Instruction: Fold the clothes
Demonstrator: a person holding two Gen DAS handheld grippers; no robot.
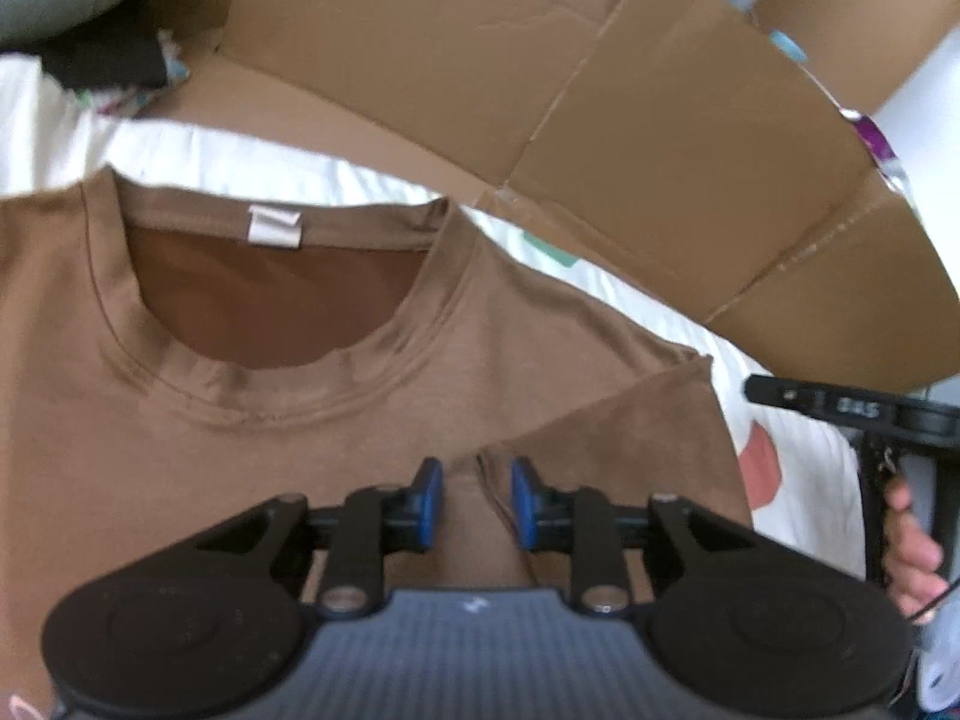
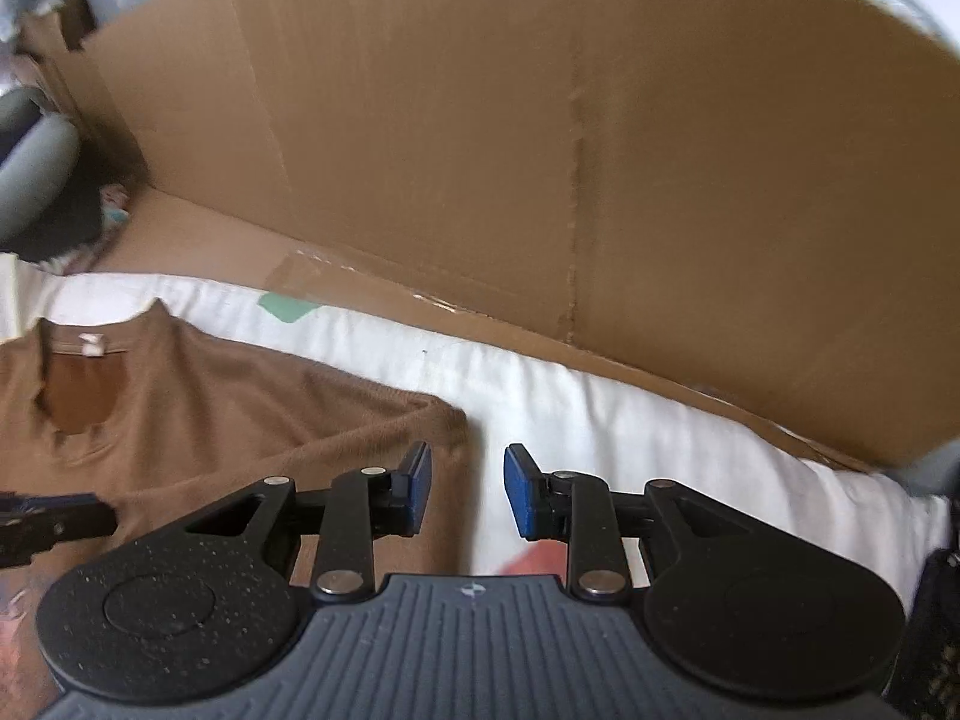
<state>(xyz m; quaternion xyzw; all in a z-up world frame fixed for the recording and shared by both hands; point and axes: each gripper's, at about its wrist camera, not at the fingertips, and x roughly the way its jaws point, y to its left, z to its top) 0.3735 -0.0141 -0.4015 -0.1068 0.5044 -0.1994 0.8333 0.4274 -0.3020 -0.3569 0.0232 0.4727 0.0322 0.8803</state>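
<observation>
mostly flat: brown t-shirt [image 1: 300,420] on white sheet [image 2: 600,408], sleeve folded inward. cardboard box [image 1: 600,120] behind, contents unseen. left gripper [image 1: 477,501] narrowly parted above folded sleeve, unpinched. right gripper [image 2: 468,489] parted, empty, at shirt edge.

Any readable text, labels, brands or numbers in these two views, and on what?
Nothing reads clearly.
White neck label inside the collar of the brown T-shirt: no print legible.
Light digits on the black bar of the right gripper: too blurred to read.
Cardboard: no print visible.
</observation>
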